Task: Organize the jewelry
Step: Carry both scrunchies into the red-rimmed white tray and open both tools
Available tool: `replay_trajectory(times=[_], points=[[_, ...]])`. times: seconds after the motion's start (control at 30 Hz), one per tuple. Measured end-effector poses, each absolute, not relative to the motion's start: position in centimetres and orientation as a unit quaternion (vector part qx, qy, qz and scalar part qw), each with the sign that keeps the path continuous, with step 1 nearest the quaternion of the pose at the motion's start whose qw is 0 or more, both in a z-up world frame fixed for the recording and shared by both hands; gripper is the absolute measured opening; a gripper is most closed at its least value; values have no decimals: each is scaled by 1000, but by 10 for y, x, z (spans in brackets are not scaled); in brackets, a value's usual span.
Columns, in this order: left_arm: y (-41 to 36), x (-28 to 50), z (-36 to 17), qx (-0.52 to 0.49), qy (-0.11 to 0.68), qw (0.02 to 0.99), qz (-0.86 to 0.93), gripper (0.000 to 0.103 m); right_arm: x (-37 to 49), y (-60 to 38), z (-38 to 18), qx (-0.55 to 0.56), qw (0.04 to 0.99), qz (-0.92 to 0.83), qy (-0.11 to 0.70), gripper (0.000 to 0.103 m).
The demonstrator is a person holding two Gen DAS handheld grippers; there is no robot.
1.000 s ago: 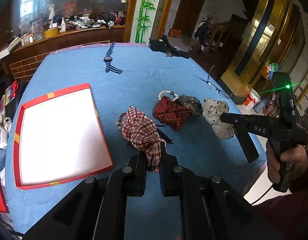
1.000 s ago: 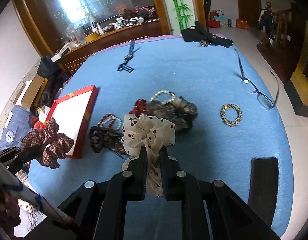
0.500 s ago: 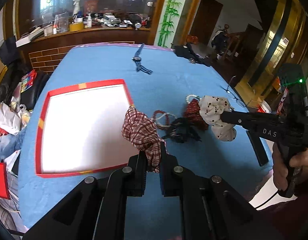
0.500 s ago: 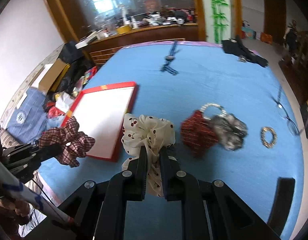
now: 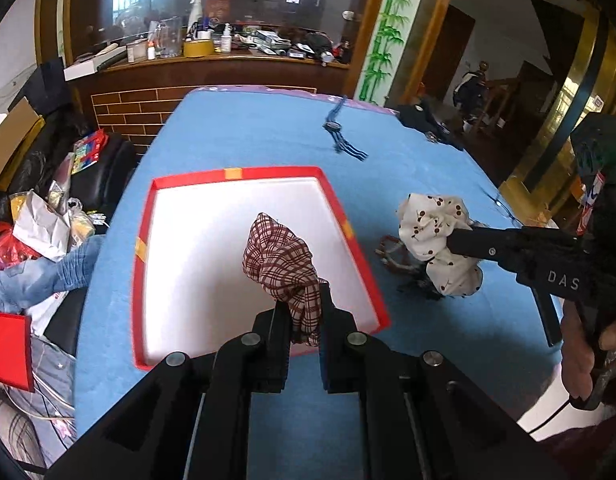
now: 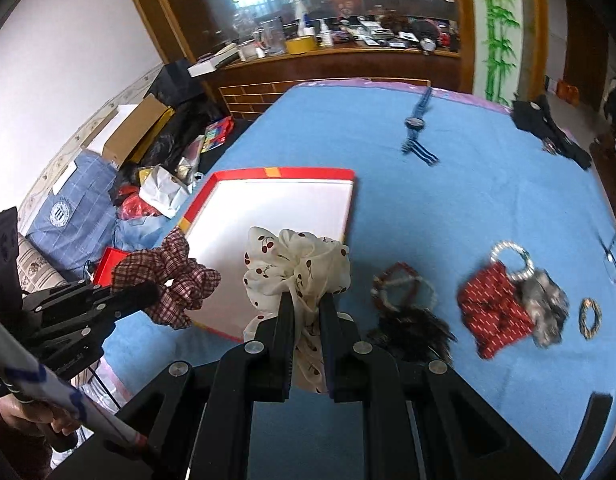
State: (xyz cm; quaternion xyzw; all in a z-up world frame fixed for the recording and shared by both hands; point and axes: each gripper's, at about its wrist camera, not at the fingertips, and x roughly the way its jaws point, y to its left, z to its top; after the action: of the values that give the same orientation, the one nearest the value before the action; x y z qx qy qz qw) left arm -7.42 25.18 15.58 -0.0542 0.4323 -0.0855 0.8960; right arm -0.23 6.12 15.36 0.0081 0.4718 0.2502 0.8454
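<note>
My left gripper (image 5: 302, 294) is shut on a brown plaid scrunchie (image 5: 282, 260) and holds it above the near part of a red-rimmed white tray (image 5: 180, 248). My right gripper (image 6: 306, 300) is shut on a cream cherry-print scrunchie (image 6: 296, 260), held just right of the tray's near corner (image 6: 276, 178). The plaid scrunchie also shows in the right wrist view (image 6: 168, 276), and the cherry scrunchie in the left wrist view (image 5: 432, 232).
On the blue tablecloth lie a red-and-pearl bracelet (image 6: 402, 284), a black feathery clip (image 6: 412, 330), a red scrunchie (image 6: 494, 314), a grey scrunchie (image 6: 546, 306), a pearl bracelet (image 6: 510, 256), a gold bracelet (image 6: 590, 318), a blue watch (image 6: 416, 128) and glasses (image 6: 614, 268). Clutter lies beyond the table's left edge.
Both grippers have moved left with their scrunchies. The plaid scrunchie now hangs over the tray, and the cherry scrunchie has come up beside the tray's edge.
</note>
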Motion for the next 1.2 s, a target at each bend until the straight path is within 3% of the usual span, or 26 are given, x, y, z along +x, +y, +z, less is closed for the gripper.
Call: replay_trajectory(times=[1.1,1.2], points=[[331,96,72,-83,472,877,-44,9,155,181,70,10,812,230,536,16],[329,101,72,-73,470,879,-44,14,161,186,64,4,812,226,538,17]])
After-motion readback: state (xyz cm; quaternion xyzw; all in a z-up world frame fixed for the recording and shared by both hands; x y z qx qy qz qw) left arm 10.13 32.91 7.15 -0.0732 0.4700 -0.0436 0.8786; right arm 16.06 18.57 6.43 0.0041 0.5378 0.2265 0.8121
